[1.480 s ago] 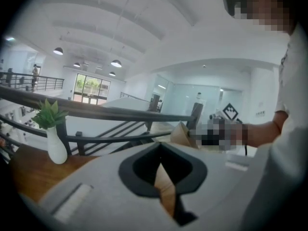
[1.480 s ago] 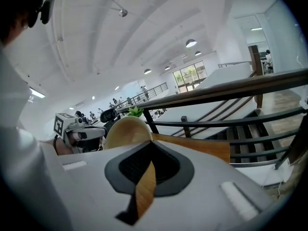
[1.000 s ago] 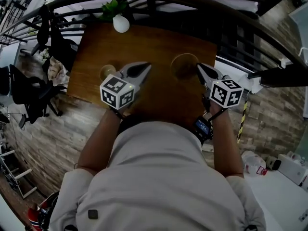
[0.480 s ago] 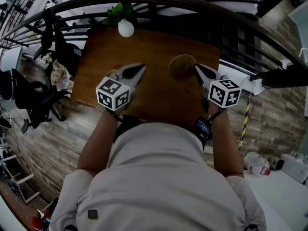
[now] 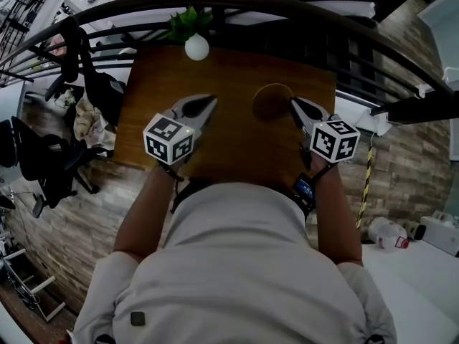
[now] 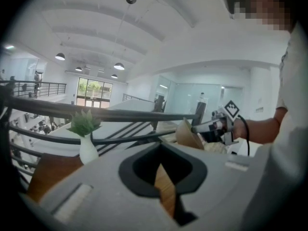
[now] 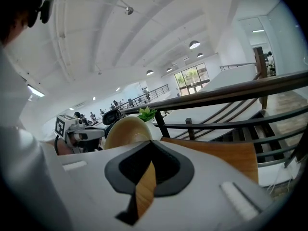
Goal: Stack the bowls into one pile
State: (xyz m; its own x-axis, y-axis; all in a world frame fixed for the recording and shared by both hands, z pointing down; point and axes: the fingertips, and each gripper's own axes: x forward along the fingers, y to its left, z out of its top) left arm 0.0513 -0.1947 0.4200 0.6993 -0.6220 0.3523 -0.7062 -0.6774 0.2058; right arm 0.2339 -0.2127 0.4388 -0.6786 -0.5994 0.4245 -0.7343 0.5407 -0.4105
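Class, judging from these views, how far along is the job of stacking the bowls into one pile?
Done: nothing, no pile shows on the table. In hand: the right gripper grips a wooden bowl by its rim, lifted; the left gripper pinches what seems a second bowl. To do: nest them into one pile.
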